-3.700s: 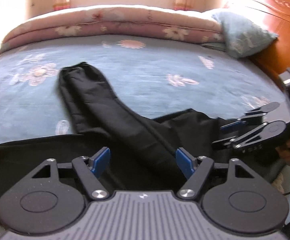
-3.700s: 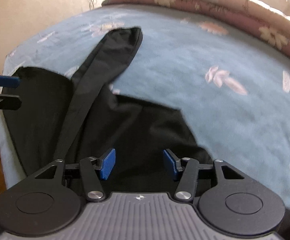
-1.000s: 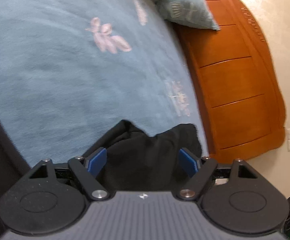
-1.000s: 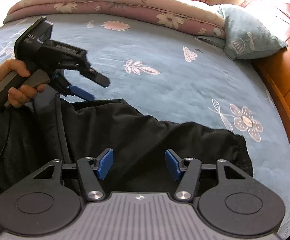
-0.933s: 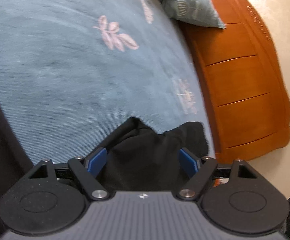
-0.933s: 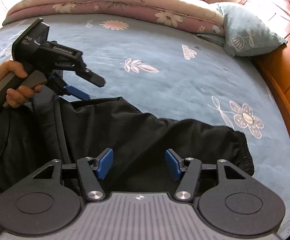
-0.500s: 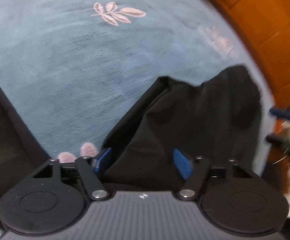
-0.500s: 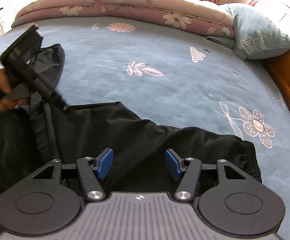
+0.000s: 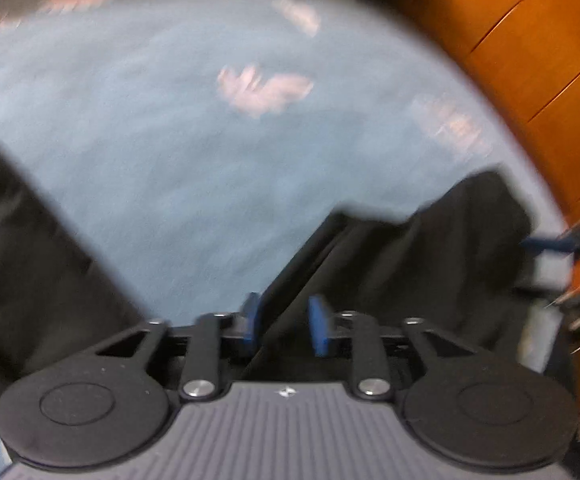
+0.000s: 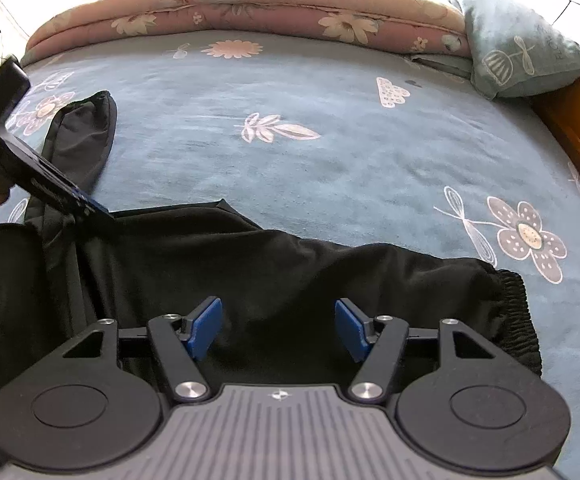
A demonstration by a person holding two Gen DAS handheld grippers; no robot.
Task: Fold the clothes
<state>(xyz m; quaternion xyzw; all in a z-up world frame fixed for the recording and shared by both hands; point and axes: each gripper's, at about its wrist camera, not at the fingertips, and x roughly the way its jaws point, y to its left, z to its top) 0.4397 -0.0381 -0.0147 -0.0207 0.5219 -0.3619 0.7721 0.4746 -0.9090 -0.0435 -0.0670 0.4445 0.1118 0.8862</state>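
The bed [image 10: 330, 168], under its blue flowered cover, carries the black trousers [image 10: 273, 268] across its near side: one leg runs right to an elastic cuff [image 10: 518, 312] at the near right, the other reaches away to the far left. A second ago the left wrist view looked out along the wooden headboard [image 9: 538, 80] with only a bunched fold of cloth below it. That view is now blurred and shows more of the cloth, rising toward the camera.

The left gripper [image 9: 283, 322] has just been closing; its blue pads [image 9: 251, 320] now stand narrow with a raised fold of the trousers between them, apparently pinched. This reads as the start of lifting the near leg to fold it over.

The right gripper [image 10: 277, 328] has just been opening a little and hangs wide over the leg near the cuff, gripping nothing. It probably needs to take the cuff end next, so the leg travels flat.
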